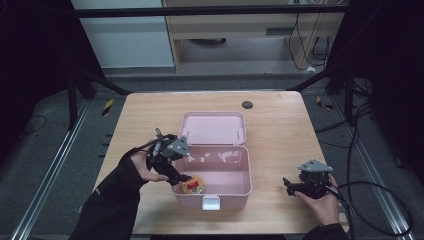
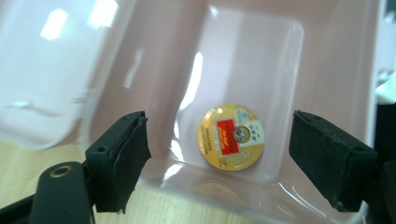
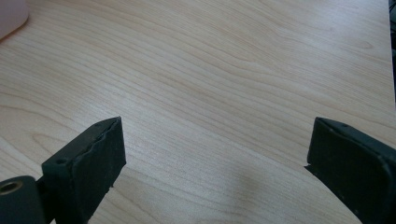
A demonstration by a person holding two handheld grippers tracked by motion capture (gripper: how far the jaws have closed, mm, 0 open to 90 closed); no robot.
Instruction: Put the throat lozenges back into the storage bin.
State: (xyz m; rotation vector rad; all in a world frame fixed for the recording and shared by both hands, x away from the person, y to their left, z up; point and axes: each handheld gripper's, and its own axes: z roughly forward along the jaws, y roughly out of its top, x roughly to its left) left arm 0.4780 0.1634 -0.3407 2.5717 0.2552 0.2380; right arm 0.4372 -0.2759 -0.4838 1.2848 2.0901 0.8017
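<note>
A pink plastic box [image 1: 235, 187] sits open at the table's middle, its lid [image 1: 214, 128] laid back behind it. On the box floor, in the near left corner, lies a round gold tin with a red label [image 1: 192, 186] [image 2: 231, 136]. My left gripper [image 1: 180, 178] [image 2: 218, 156] reaches over the box's left wall, open, its jaws wide to either side of the tin and apart from it. My right gripper [image 1: 287, 184] [image 3: 215, 163] rests open low over bare wood to the right of the box, nothing between its jaws.
The wooden table [image 1: 280, 135] has a small dark round cap [image 1: 247, 105] near its far edge. A white latch [image 1: 210, 202] sticks out from the box's front. Cables [image 1: 380, 197] trail off the table's right side. A corner of the pink box [image 3: 11, 16] appears at upper left in the right gripper view.
</note>
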